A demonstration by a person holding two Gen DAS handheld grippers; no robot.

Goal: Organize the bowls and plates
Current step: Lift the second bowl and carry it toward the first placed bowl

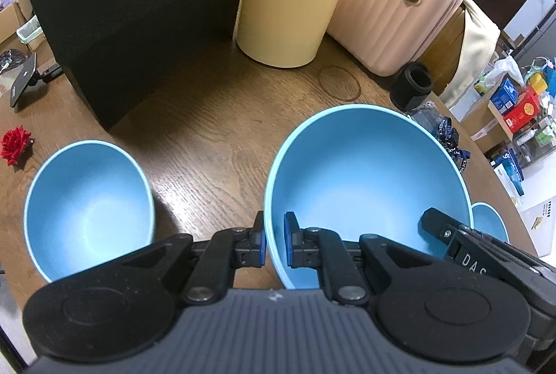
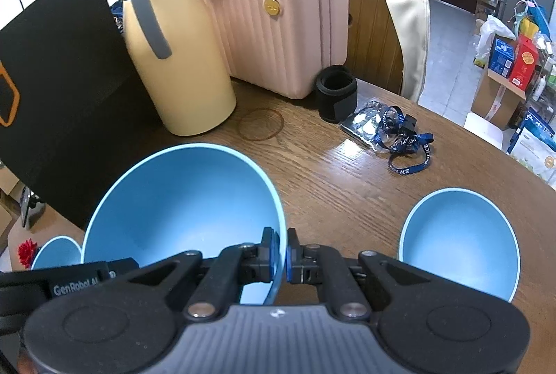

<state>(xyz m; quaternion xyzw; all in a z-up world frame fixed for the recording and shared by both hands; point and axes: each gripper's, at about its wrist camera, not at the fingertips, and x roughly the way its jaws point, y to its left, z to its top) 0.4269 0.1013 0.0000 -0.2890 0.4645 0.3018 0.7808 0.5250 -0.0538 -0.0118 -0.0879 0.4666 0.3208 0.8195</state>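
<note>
A large light-blue bowl (image 1: 368, 186) is gripped from both sides. My left gripper (image 1: 274, 237) is shut on its left rim, one pad inside and one outside. In the right wrist view my right gripper (image 2: 283, 249) is shut on the right rim of the same bowl (image 2: 180, 200). A finger (image 1: 439, 226) of the right gripper shows inside the bowl's far side. Two smaller blue bowls rest upright on the wooden table (image 1: 215, 131): one on the left (image 1: 87, 210), also seen as the small bowl (image 2: 57, 252), and one on the right (image 2: 458, 242).
At the back stand a black box (image 1: 132, 9), a yellow jug (image 2: 173, 54) and a pink case (image 2: 278, 26) with a tissue pack on top. A black sleeve (image 2: 335, 92), a blue lanyard (image 2: 410, 144) and a red rose (image 1: 15, 144) lie on the table.
</note>
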